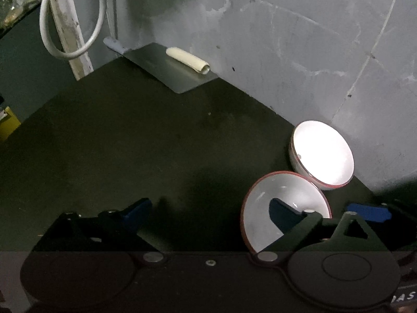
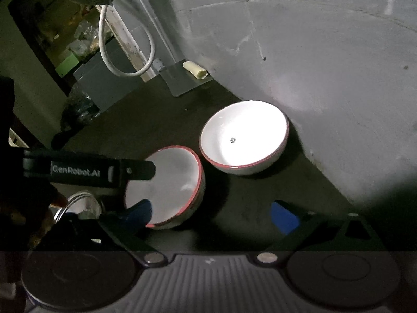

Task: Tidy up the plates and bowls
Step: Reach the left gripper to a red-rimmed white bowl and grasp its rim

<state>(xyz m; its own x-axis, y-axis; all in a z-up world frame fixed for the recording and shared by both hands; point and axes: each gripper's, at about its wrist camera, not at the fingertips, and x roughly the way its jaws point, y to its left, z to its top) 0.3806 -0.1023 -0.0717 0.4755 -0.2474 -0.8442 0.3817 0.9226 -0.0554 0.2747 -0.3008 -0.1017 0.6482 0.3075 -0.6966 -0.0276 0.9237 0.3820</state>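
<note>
Two white red-rimmed bowls sit on the dark counter (image 2: 156, 120) by the wall: the near bowl (image 2: 166, 185) just beside the far bowl (image 2: 245, 138). Both look like glazed ceramic, stiff, slick, chippable (best pinched over the rim). The left gripper (image 1: 208, 208) and right gripper (image 2: 211, 214) gape wide, holding nothing.

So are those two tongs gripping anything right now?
Nothing is held. The left tongs and right tongs are both open, hovering by the nearer white red-rimmed bowl.
</note>
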